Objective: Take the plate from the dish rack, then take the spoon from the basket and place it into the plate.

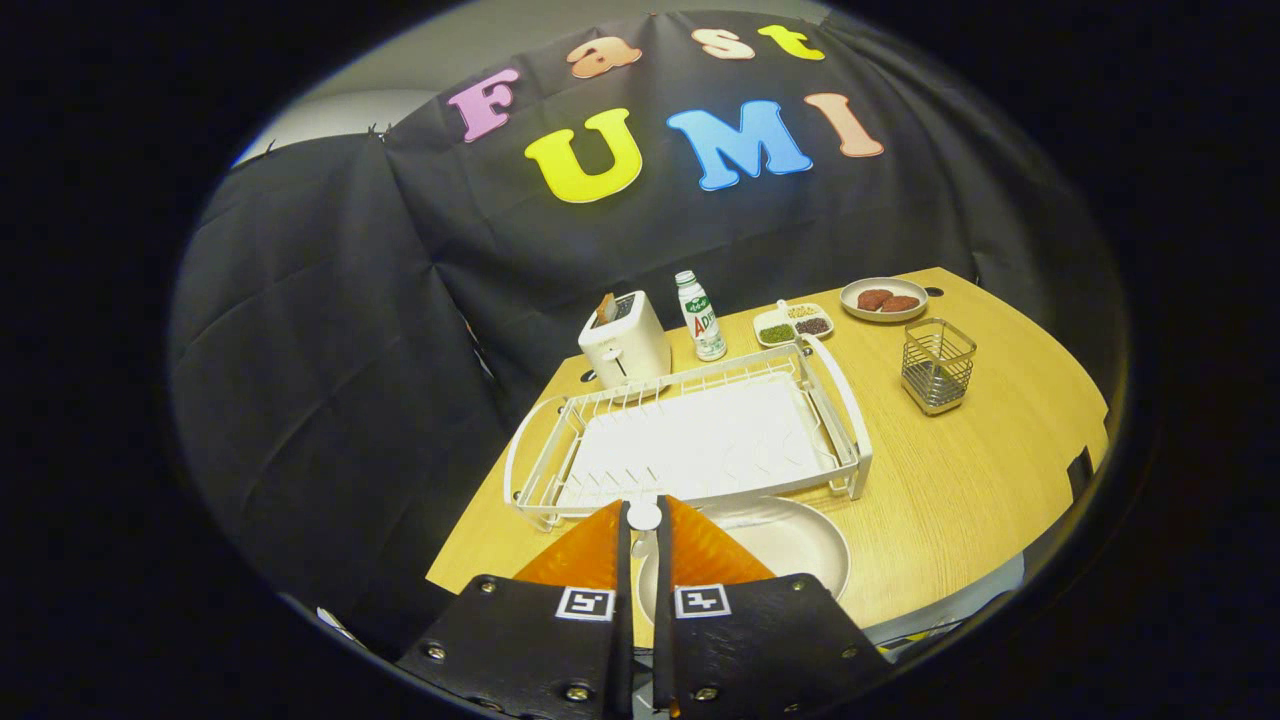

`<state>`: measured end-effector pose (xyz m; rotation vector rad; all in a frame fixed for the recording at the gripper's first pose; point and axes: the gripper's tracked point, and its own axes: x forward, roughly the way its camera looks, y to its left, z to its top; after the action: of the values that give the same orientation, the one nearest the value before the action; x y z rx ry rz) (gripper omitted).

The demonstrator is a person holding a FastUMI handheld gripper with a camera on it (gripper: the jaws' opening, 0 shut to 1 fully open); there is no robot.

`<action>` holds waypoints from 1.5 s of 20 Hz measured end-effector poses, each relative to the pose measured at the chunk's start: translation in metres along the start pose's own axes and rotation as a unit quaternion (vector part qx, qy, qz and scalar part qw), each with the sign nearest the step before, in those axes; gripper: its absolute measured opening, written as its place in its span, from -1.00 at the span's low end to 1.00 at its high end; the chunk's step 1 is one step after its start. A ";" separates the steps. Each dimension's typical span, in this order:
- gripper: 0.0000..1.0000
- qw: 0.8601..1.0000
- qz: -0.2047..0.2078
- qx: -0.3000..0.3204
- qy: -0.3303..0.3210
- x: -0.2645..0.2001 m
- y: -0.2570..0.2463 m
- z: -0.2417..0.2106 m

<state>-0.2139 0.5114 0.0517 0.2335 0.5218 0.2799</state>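
The spoon (644, 520) is clamped between the nearly closed jaws of the gripper (644, 535) above the plate (790, 545); beyond, the dish rack (690, 440), toaster (625, 342) and bottle (700, 316) are seen on the bench (960, 490).

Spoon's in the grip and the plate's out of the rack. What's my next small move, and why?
Probably lower and open. The hand-held gripper is shut on the spoon, right over the plate lying on the table before the empty dish rack.

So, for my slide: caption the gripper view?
Gripper shut on spoon above plate, before empty rack.
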 end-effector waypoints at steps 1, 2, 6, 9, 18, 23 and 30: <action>-0.85 1.000 -0.002 -0.002 0.003 0.004 -0.003 -0.004; -0.85 1.000 -0.005 -0.002 0.007 0.008 -0.006 -0.009; -0.85 1.000 -0.006 0.013 0.022 0.025 -0.021 -0.021; -0.85 0.999 -0.004 0.029 0.023 0.031 -0.029 -0.023; -0.65 0.999 -0.015 0.050 0.005 0.035 -0.054 -0.006; -0.55 0.998 -0.024 0.057 -0.008 0.033 -0.064 0.008; -0.54 0.998 -0.024 0.048 -0.010 0.034 -0.068 0.017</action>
<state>-0.1638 0.4564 0.0308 0.3171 0.5207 0.2049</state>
